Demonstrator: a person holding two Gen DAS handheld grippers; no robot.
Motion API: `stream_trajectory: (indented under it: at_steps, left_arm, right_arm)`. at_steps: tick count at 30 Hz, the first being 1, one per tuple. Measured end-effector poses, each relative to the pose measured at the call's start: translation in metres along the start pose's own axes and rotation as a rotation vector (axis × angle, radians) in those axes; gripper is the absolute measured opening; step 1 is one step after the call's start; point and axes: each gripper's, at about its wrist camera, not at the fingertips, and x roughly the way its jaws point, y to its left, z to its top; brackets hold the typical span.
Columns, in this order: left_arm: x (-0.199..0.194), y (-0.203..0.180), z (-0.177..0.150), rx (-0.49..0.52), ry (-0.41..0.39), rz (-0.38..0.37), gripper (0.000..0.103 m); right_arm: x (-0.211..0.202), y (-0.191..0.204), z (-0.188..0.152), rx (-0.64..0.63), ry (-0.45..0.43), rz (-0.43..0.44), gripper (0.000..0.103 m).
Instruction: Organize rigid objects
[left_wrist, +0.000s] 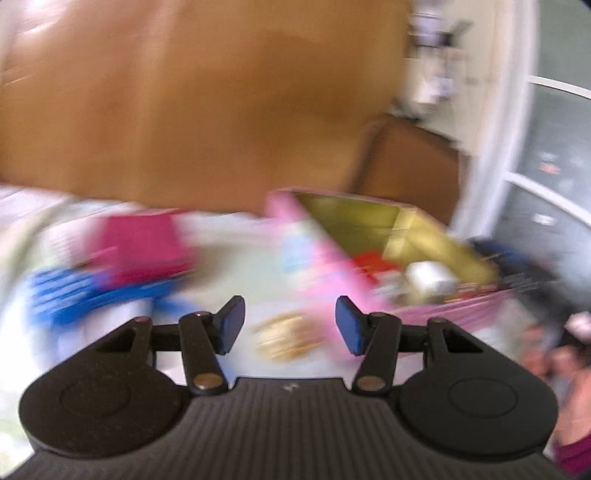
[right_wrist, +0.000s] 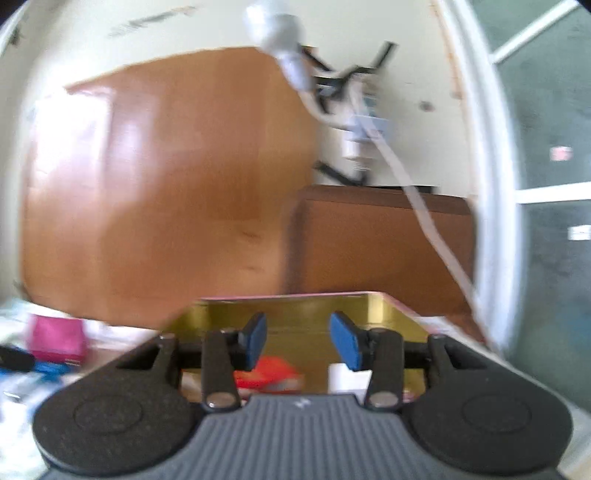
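Both views are motion-blurred. My left gripper (left_wrist: 290, 325) is open and empty above a light surface, over a small golden-brown object (left_wrist: 286, 336). To its right stands a pink tin with a gold inside (left_wrist: 354, 218), holding a red item (left_wrist: 371, 264) and a white item (left_wrist: 428, 277). A magenta box (left_wrist: 140, 251) and a blue object (left_wrist: 74, 295) lie to the left. My right gripper (right_wrist: 297, 339) is open and empty just above the same tin (right_wrist: 288, 314), where the red item (right_wrist: 273, 373) and the white item (right_wrist: 349, 376) show.
A wooden headboard (right_wrist: 166, 184) and a brown cabinet (right_wrist: 369, 240) stand behind. White cables (right_wrist: 417, 199) hang on the wall. A window frame (right_wrist: 495, 184) is at the right. The magenta box (right_wrist: 55, 338) lies far left. A person's hand (left_wrist: 565, 354) shows at the right edge.
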Motion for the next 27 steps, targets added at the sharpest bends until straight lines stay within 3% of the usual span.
stream_trajectory:
  at_steps: [4, 6, 8, 10, 12, 16, 18, 20, 22, 23, 24, 27]
  left_arm:
    - [-0.008, 0.066, -0.003, -0.088, -0.014, 0.158, 0.056]
    - [-0.012, 0.086, -0.002, -0.107, -0.077, 0.225, 0.056]
    - [-0.011, 0.099, -0.005, -0.133, -0.116, 0.266, 0.056]
    - [-0.004, 0.109, -0.01, -0.176, -0.095, 0.265, 0.055]
    - [-0.007, 0.11, -0.009, -0.177, -0.134, 0.244, 0.055]
    - [-0.003, 0.114, -0.006, -0.165, -0.135, 0.216, 0.056]
    - [-0.007, 0.119, -0.007, -0.174, -0.135, 0.2, 0.056]
    - [-0.007, 0.125, -0.008, -0.194, -0.132, 0.188, 0.055]
    - [-0.009, 0.129, -0.009, -0.219, -0.136, 0.174, 0.055]
    - [-0.011, 0.129, -0.009, -0.232, -0.139, 0.169, 0.055]
    - [-0.011, 0.131, -0.01, -0.242, -0.141, 0.165, 0.055]
    - [-0.011, 0.133, -0.01, -0.256, -0.146, 0.151, 0.055]
  right_arm:
    - [-0.002, 0.06, 0.017, -0.012, 0.055, 0.258, 0.045]
    - [0.011, 0.095, 0.023, -0.01, 0.131, 0.414, 0.045]
    - [0.036, 0.135, 0.027, -0.019, 0.222, 0.501, 0.045]
    - [0.07, 0.168, 0.031, -0.007, 0.283, 0.534, 0.045]
    - [0.107, 0.188, 0.035, 0.037, 0.342, 0.531, 0.047]
    - [0.184, 0.208, 0.03, 0.123, 0.465, 0.464, 0.068]
    - [0.208, 0.21, 0.02, 0.184, 0.534, 0.443, 0.071]
    - [0.222, 0.203, 0.007, 0.304, 0.618, 0.519, 0.046]
    - [0.214, 0.196, 0.002, 0.383, 0.625, 0.573, 0.016]
    - [0.209, 0.199, 0.004, 0.37, 0.622, 0.594, 0.013]
    - [0.201, 0.202, 0.006, 0.351, 0.615, 0.603, 0.004]
    - [0.173, 0.213, 0.009, 0.283, 0.611, 0.633, 0.003]
